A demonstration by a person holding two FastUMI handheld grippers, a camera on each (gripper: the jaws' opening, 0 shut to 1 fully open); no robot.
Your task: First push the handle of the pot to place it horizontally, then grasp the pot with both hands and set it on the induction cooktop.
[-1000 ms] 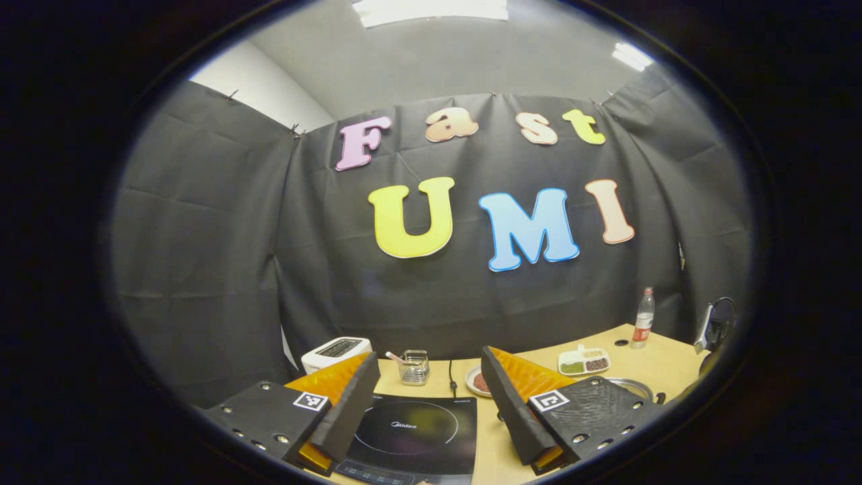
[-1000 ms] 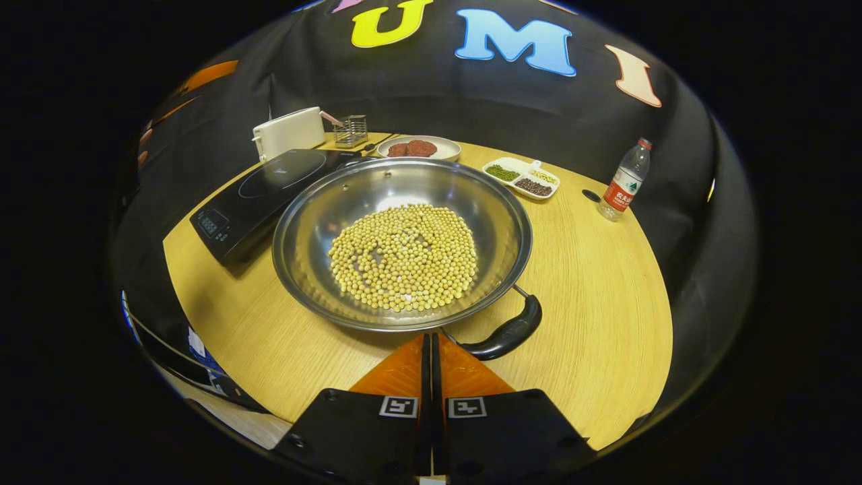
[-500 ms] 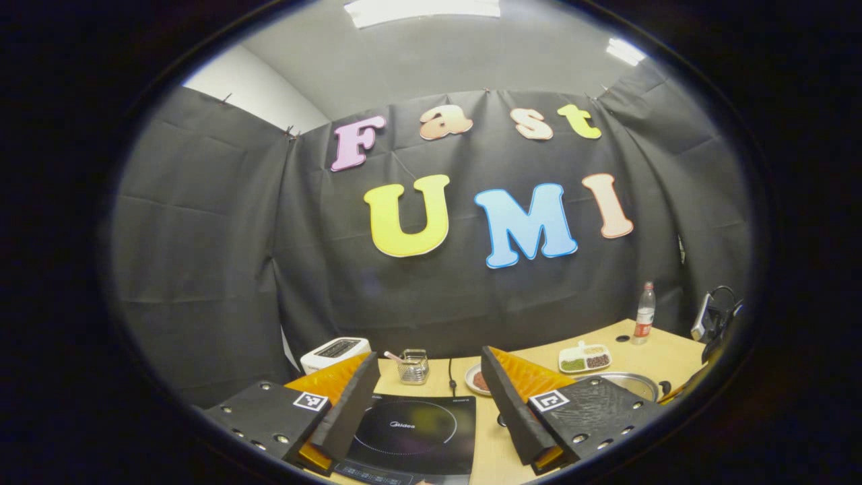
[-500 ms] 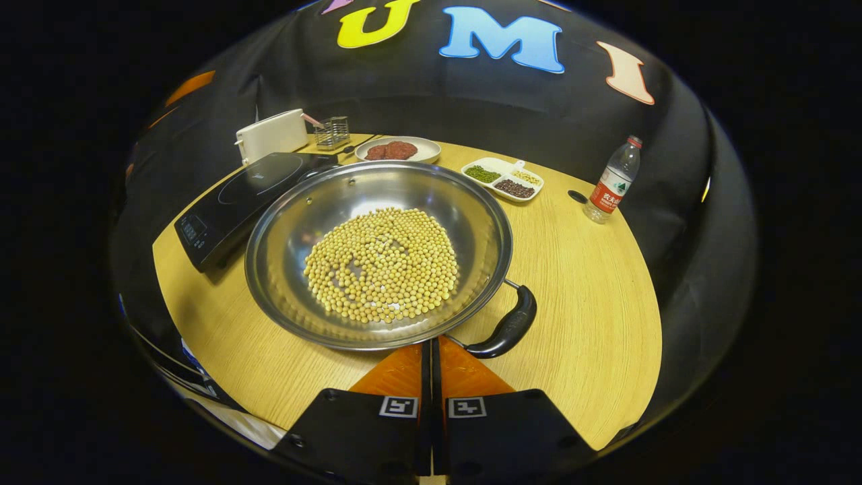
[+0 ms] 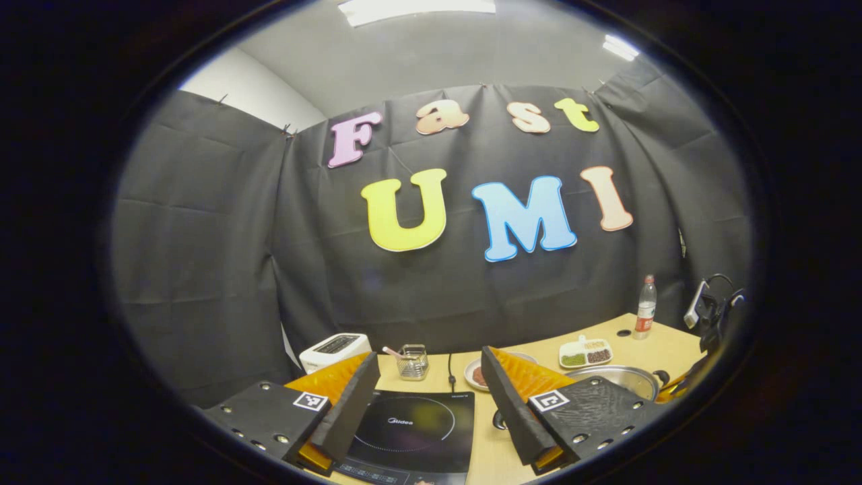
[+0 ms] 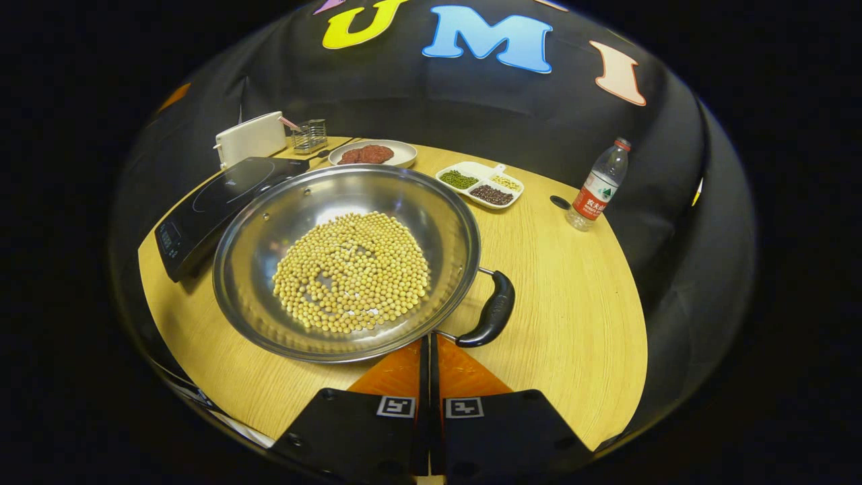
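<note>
right claw [image 6: 428, 343] clenched, empty, touching pot [image 6: 347, 259] rim beside handle [image 6: 490, 316]; left claw [image 5: 428, 387] released above cooktop [image 5: 411, 431].

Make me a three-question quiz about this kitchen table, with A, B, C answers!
1. Where is the pot? A on the cooktop; B on the table beside it; C on the floor.
2. How many sections has the divided dish? A one; B three; C six.
3. The right hand-held gripper is: A shut; B wide open; C holding the bottle.

Answers: 1 B, the pot rests on wood right of the induction cooktop. 2 B, green, dark and pale fillings sit apart. 3 A, its fingers meet, clamping nothing.
</note>
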